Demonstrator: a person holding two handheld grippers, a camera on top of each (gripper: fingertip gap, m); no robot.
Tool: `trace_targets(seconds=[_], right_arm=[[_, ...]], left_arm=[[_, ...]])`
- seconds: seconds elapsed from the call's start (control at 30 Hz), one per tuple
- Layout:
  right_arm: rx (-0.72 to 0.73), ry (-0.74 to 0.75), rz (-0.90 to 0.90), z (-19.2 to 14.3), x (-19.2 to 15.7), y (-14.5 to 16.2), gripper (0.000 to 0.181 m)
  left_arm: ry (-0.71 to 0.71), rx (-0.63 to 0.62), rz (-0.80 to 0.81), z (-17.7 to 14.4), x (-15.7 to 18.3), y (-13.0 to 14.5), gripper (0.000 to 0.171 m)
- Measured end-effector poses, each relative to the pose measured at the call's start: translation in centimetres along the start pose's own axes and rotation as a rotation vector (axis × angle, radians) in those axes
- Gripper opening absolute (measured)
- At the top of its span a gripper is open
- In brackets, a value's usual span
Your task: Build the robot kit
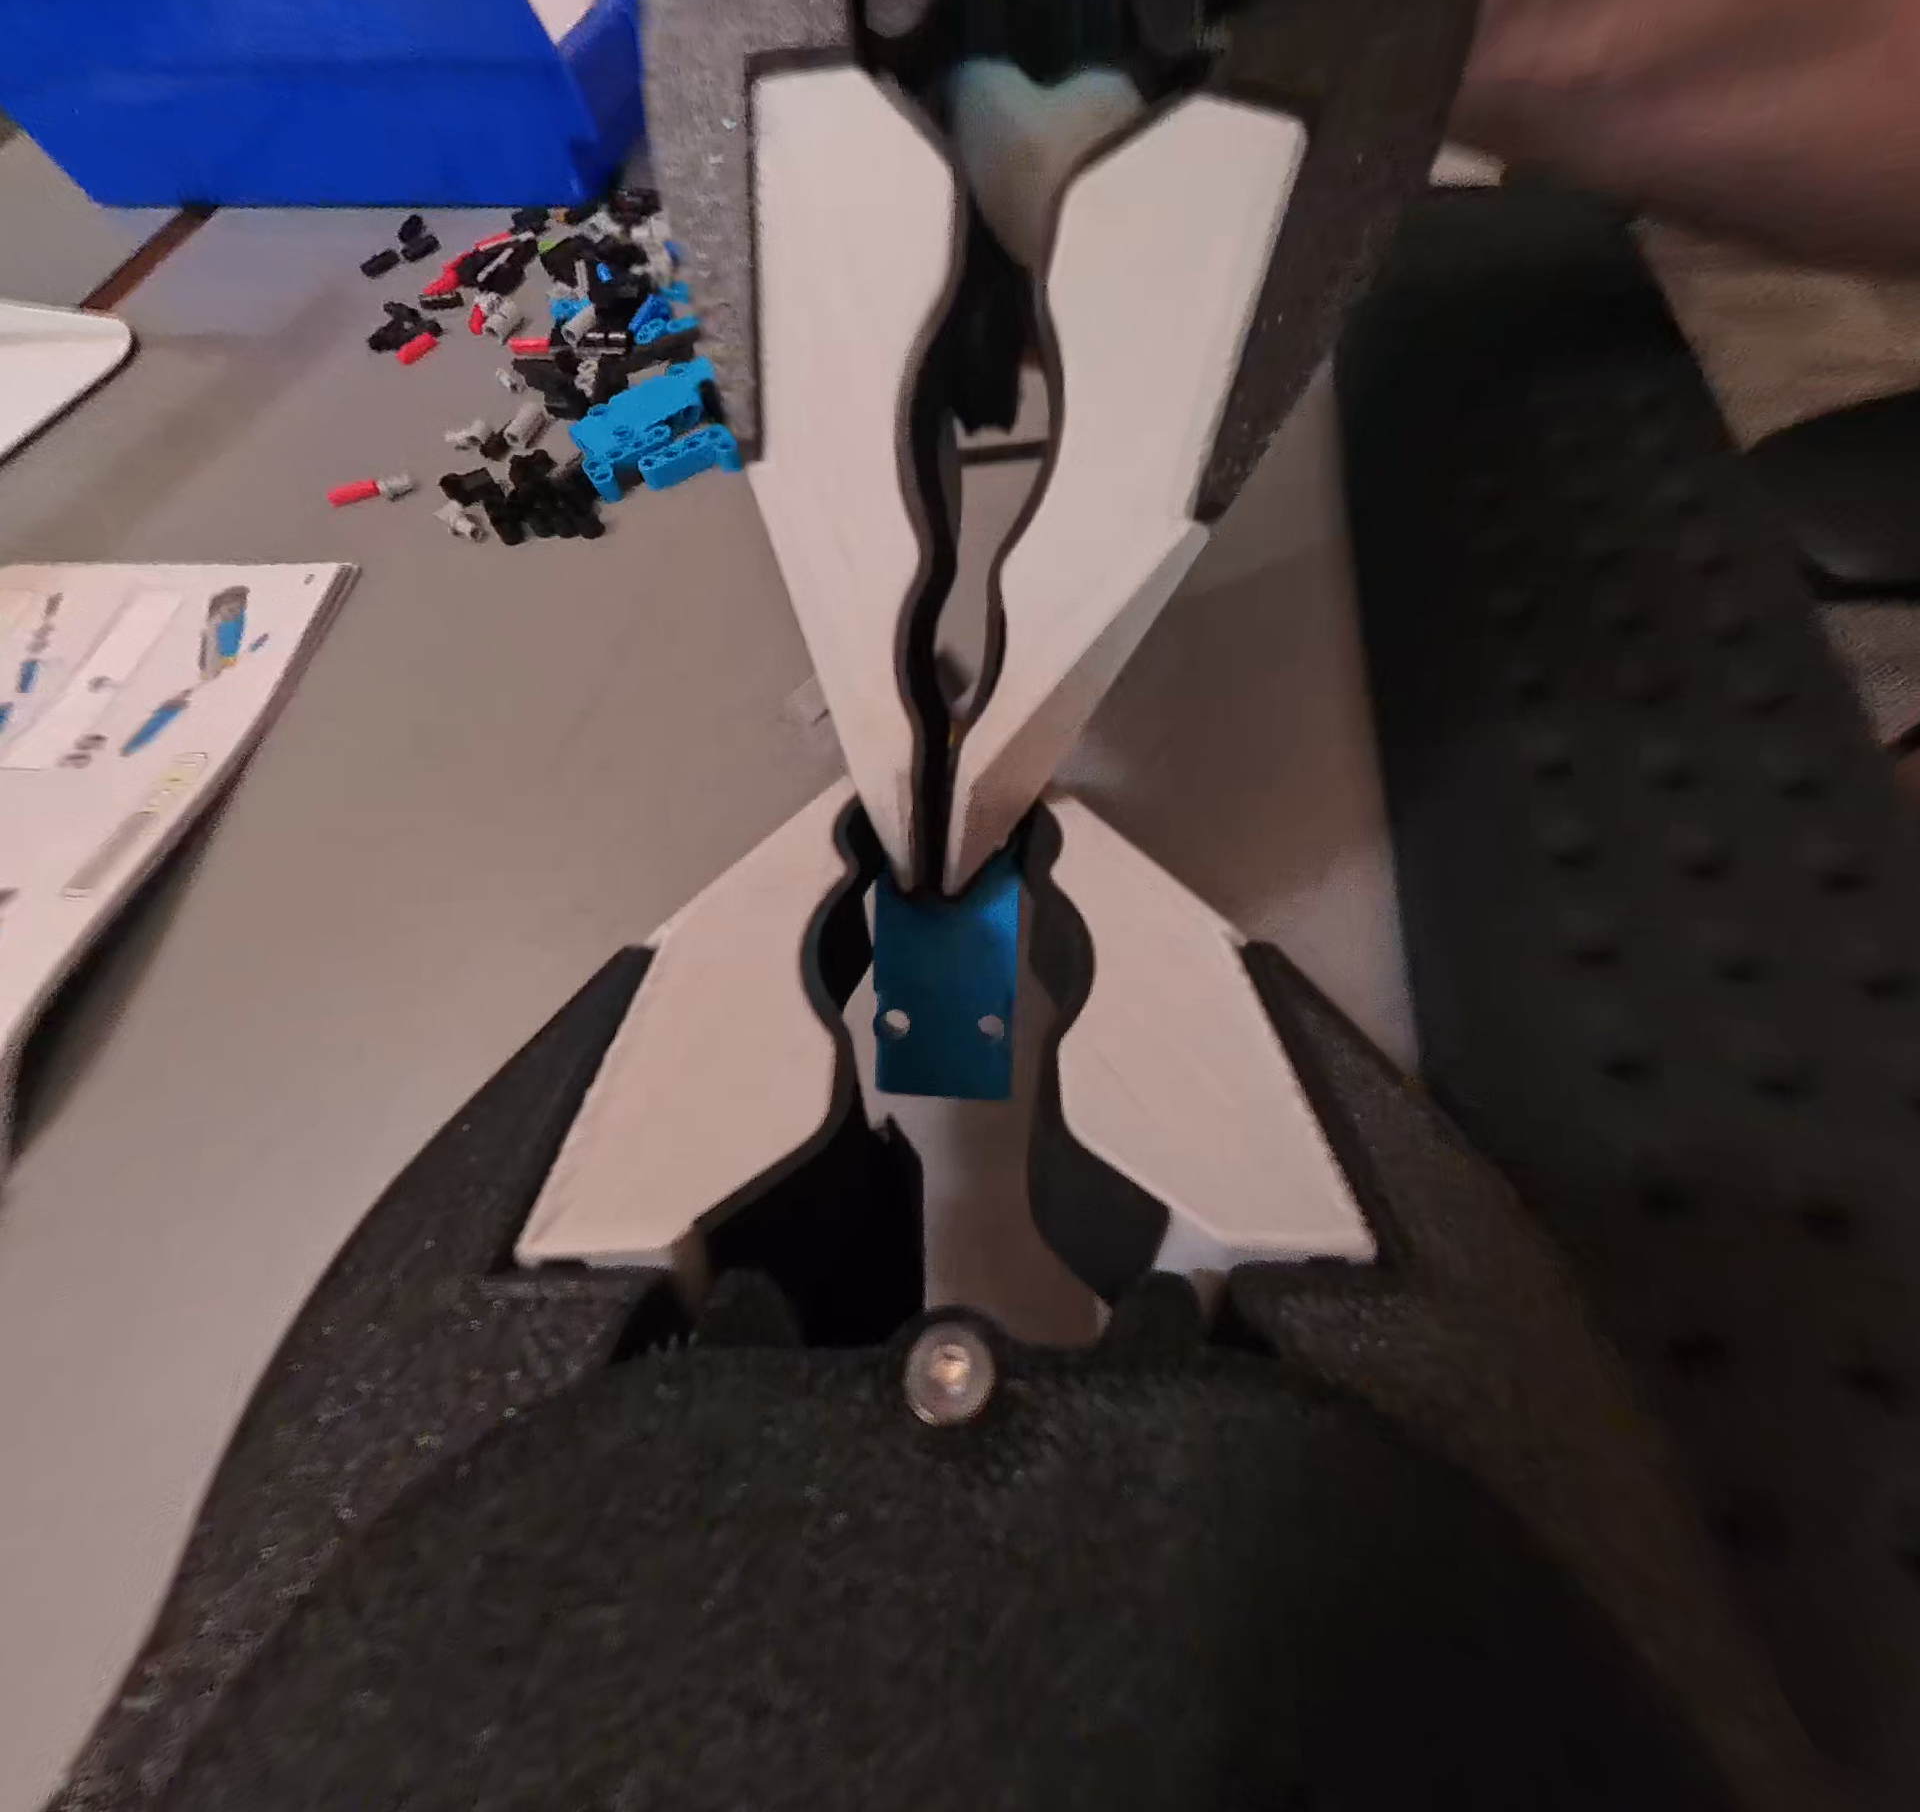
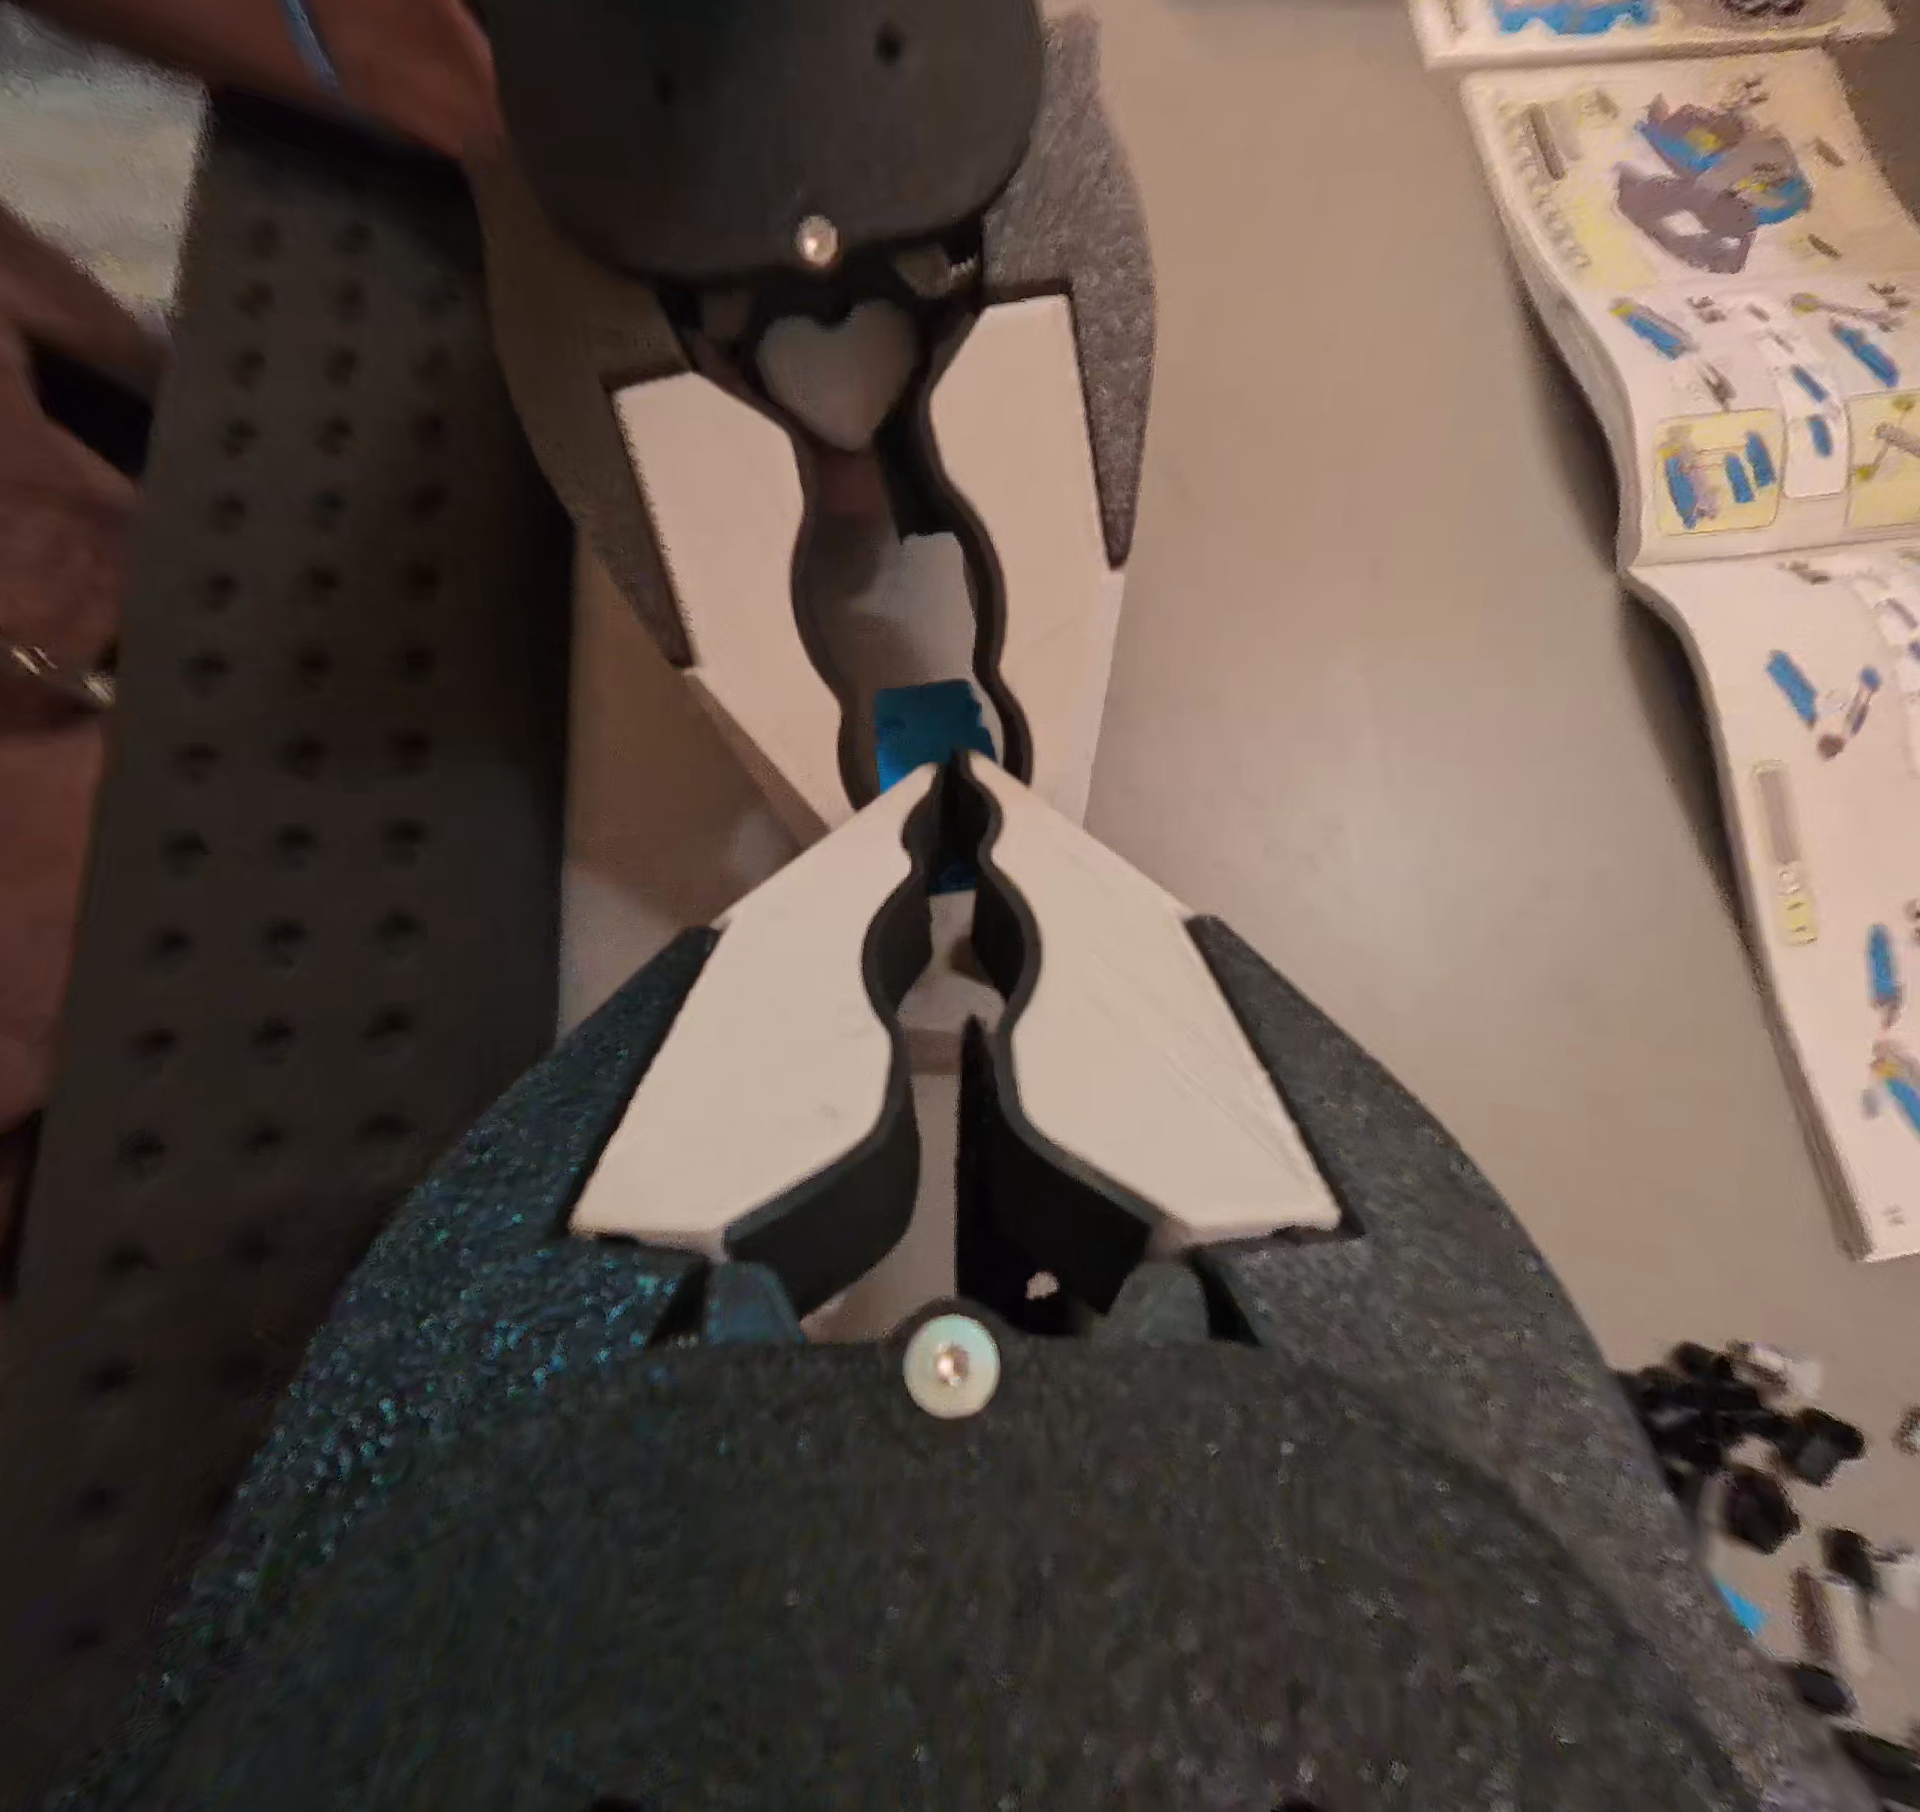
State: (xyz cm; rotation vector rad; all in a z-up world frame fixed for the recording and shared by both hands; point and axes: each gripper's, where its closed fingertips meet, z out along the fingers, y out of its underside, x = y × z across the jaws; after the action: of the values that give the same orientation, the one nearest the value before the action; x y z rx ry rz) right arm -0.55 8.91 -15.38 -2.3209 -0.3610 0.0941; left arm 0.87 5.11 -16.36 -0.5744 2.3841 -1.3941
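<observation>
In the left wrist view my left gripper (image 1: pixel 943 858) is shut on a blue plastic building piece (image 1: pixel 940 983) with two small holes, held above the grey table. My right gripper (image 1: pixel 932 884) comes in from the top, tip to tip with the left one. Its fingers are closed and its tips press on the top edge of the blue piece. In the right wrist view my right gripper (image 2: pixel 951 773) shows only a narrow dark slit between its pads. I cannot tell whether something thin is pinched there. The left gripper (image 2: pixel 940 760) faces it and holds the blue piece (image 2: pixel 920 723).
A pile of small black, red, grey and blue pieces (image 1: pixel 551 380) lies on the grey table (image 1: pixel 468 827) by a blue bin (image 1: pixel 291 48). Open instruction booklets (image 1: pixel 135 702) (image 2: pixel 1766 412) lie nearby. A black perforated surface (image 1: pixel 1662 931) (image 2: pixel 312 723) borders the table. A person's hands (image 1: pixel 1714 48) (image 2: pixel 260 17) hold the grippers. Less than 4 cm separates the two grippers' tips.
</observation>
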Motion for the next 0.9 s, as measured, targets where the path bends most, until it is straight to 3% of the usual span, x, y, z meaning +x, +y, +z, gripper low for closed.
trace_targets(seconds=[0.2,0.27,0.33,0.43,0.57,0.77,0.9], right_arm=[[0.093,0.071,0.048,-2.6,1.6,-1.6,0.0],[0.154,0.157,0.082,-4.8,3.6,-1.3,0.0],[0.17,0.124,0.159,-6.1,4.0,0.0,0.003],[0.044,0.041,0.203,-5.3,2.6,4.3,0.018],[-0.031,0.014,0.132,-2.6,1.3,7.4,0.019],[-0.105,0.134,-0.04,-1.5,2.4,6.5,0.025],[-0.224,0.089,-0.101,-1.3,2.9,7.2,0.027]], left_arm=[[-0.028,0.034,-0.024,-1.1,-1.3,-0.1,0.024],[-0.035,-0.011,-0.013,-1.0,-1.4,0.8,0.024],[-0.033,-0.019,-0.009,-1.1,-1.4,0.9,0.024],[-0.045,-0.061,0.011,-0.9,-1.6,1.5,0.024],[-0.034,-0.156,0.028,-0.3,-1.4,3.2,0.025],[-0.013,-0.239,0.003,0.1,-1.3,4.7,0.024],[0.042,-0.246,-0.079,0.2,-1.3,4.8,0.024]])
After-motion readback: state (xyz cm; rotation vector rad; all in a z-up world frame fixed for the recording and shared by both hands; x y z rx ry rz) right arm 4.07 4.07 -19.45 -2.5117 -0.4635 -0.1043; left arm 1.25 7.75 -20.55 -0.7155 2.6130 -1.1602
